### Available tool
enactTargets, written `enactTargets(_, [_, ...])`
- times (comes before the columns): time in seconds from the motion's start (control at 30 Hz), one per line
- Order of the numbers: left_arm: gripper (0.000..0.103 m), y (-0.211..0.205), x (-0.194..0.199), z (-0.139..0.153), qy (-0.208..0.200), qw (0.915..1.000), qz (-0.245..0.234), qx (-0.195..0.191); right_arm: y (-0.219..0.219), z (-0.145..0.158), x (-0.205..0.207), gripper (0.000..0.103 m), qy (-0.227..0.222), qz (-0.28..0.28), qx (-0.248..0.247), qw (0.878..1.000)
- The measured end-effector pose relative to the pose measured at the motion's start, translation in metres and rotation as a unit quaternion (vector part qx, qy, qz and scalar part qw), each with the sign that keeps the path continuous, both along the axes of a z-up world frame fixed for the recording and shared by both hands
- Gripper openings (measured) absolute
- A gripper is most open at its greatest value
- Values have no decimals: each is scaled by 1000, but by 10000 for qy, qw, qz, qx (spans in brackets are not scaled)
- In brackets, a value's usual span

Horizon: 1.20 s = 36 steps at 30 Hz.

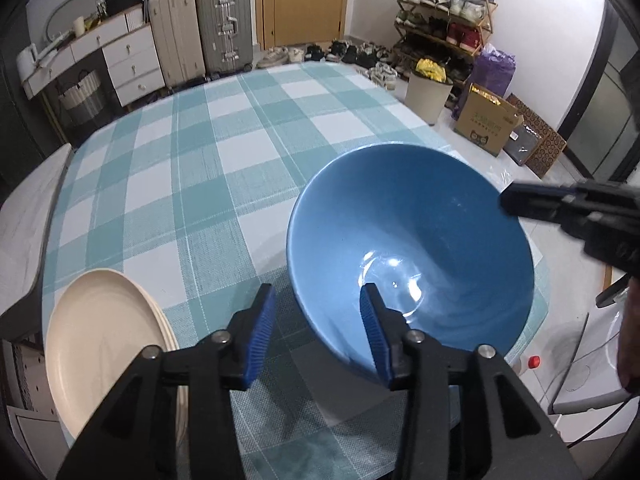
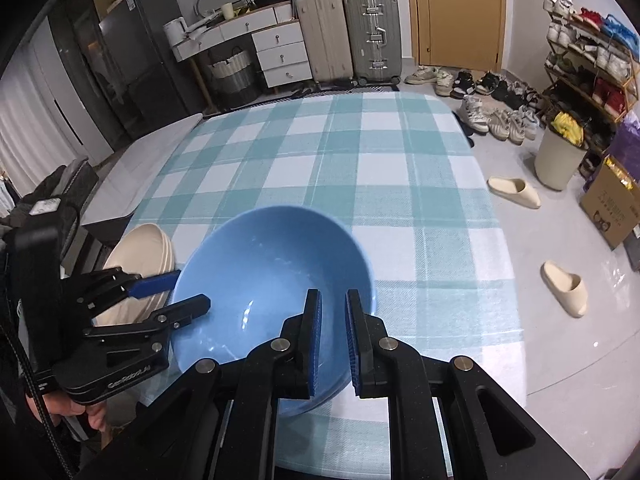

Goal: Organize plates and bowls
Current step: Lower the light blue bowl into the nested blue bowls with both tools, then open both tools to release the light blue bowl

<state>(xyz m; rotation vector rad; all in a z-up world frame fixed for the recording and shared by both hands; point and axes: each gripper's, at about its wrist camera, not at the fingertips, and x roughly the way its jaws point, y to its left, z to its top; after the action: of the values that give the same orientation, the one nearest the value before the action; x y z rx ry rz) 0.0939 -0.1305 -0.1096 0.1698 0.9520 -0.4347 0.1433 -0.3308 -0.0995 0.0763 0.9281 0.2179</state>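
- Left wrist view: blue bowl (image 1: 412,256) tilted above the checked tablecloth (image 1: 208,168), near the table's right edge.
- Left gripper (image 1: 318,332) with fingers wide apart astride the bowl's near-left rim, one pad inside, one outside, neither pressing.
- Stack of cream plates (image 1: 108,348) low left, just beside the left finger, at the table's near-left edge.
- Right gripper (image 1: 576,216) reaching in from the right, at the bowl's far-right rim.
- Open cloth beyond the bowl; suitcases (image 1: 204,32), shoe rack (image 1: 444,16), bin (image 1: 428,96) behind.
- Right wrist view: right gripper (image 2: 334,344) with fingers narrowly apart astride the bowl's (image 2: 272,280) near rim; grip unclear, cannot tell.
- Left gripper (image 2: 176,292) spread at the bowl's left rim; plates (image 2: 144,256) behind it.
- Slippers (image 2: 516,192) on the floor right of the table.
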Motion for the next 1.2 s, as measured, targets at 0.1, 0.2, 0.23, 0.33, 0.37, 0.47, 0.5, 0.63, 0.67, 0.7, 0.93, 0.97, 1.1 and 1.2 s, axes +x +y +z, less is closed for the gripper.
enactTargets(0.1, [44, -2, -6, 3, -121, 9999, -12, 54, -1, -13, 0, 12, 100, -16, 167, 9998])
enactTargets(0.2, [44, -2, -8, 6, -198, 9998, 11, 50, -5, -25, 0, 12, 175, -51, 371, 9991])
enactTargets(0.23, [44, -2, -9, 7, -204, 9998, 25, 11, -6, -27, 0, 12, 137, -59, 419, 9990])
enactTargets(0.33, [45, -2, -10, 8, -197, 9998, 53, -70, -7, -28, -1, 12, 82, -4, 528, 9986])
enactTargets(0.37, [45, -2, -11, 9, -226, 9997, 82, -84, -7, -29, -1, 12, 83, -1, 550, 9984])
enactTargets(0.47, [46, -2, -14, 12, -293, 9994, 174, -110, -9, -25, -5, 12, -25, -52, 670, 9977])
enactTargets(0.5, [46, -2, -16, 13, -298, 9993, 192, -149, -9, -22, -6, 12, -90, -67, 698, 9975])
enactTargets(0.63, [49, -4, -22, 15, -332, 9991, 205, -184, -2, -8, -20, 15, -557, -51, 722, 9958])
enactTargets(0.67, [49, -5, -23, 15, -333, 9991, 195, -166, 0, -5, -26, 15, -721, -49, 710, 9949])
enactTargets(0.7, [49, -5, -25, 15, -362, 9990, 216, -147, 2, -3, -30, 15, -834, -37, 696, 9941])
enactTargets(0.93, [55, 9, -35, 24, -628, 9960, 579, -278, 18, 6, -48, 19, -1333, 121, 420, 9901])
enactTargets(0.97, [55, 13, -37, 26, -675, 9951, 642, -340, 18, 6, -50, 25, -1348, 125, 435, 9898])
enactTargets(1.1, [60, 21, -49, 31, -905, 9926, 740, -334, 24, 6, -62, 31, -1573, 144, 429, 9865])
enactTargets(1.2, [66, 20, -57, 34, -1038, 9919, 705, -205, 28, -2, -69, 42, -1655, 130, 460, 9851])
